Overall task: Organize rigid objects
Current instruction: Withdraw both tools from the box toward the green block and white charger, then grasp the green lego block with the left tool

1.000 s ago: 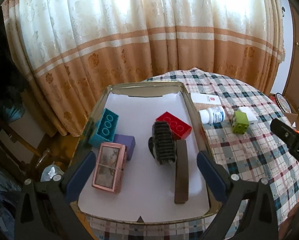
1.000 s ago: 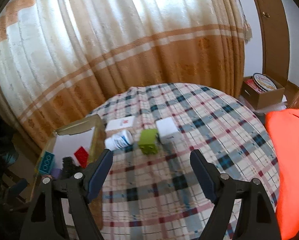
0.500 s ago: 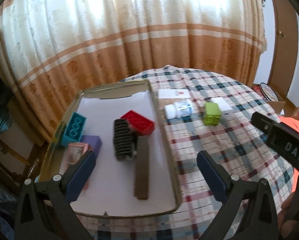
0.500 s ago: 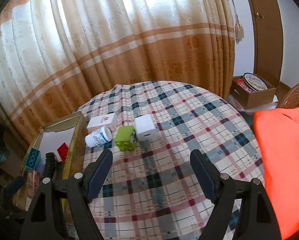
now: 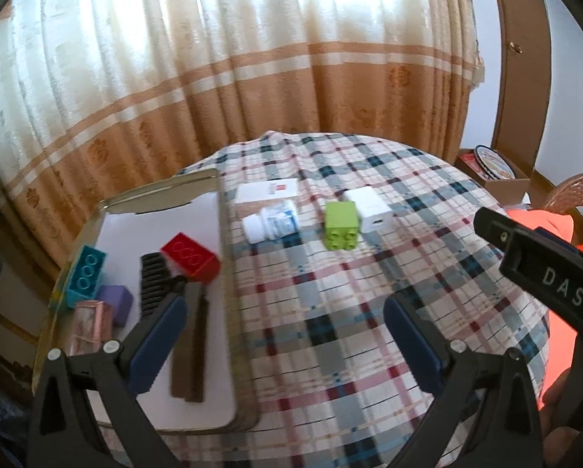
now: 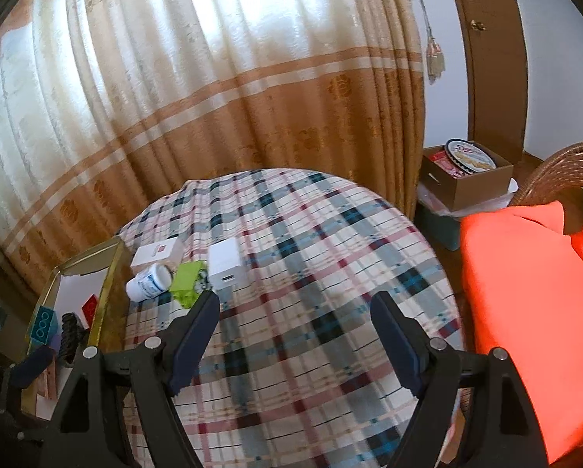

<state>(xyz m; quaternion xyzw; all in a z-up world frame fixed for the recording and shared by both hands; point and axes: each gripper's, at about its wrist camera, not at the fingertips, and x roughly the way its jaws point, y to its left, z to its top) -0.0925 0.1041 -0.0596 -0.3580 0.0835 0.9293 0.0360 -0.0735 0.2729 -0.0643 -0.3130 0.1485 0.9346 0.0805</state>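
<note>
Swinging right off the tray (image 5: pixel 213 210), the left claw (image 5: pixel 283 335) now faces the four things left on the desk (image 5: pixel 330 292): bottle (image 5: pixel 270 221) on its side, green brick (image 5: pixel 342 225), white charger (image 5: pixel 369 208) touching that brick, and flat box (image 5: pixel 266 192) behind. Both claws are released and empty; the right claw (image 6: pixel 295 331) hovers near the brick. Inside the tray lie a red brick (image 5: pixel 190 259), teal brick (image 5: pixel 84 275), purple block (image 5: pixel 116 300), brush (image 5: pixel 156 288) and pink case (image 5: pixel 90 321). Likely risk: the bottle may roll when nudged, and gripping the brick could drag the charger along
</note>
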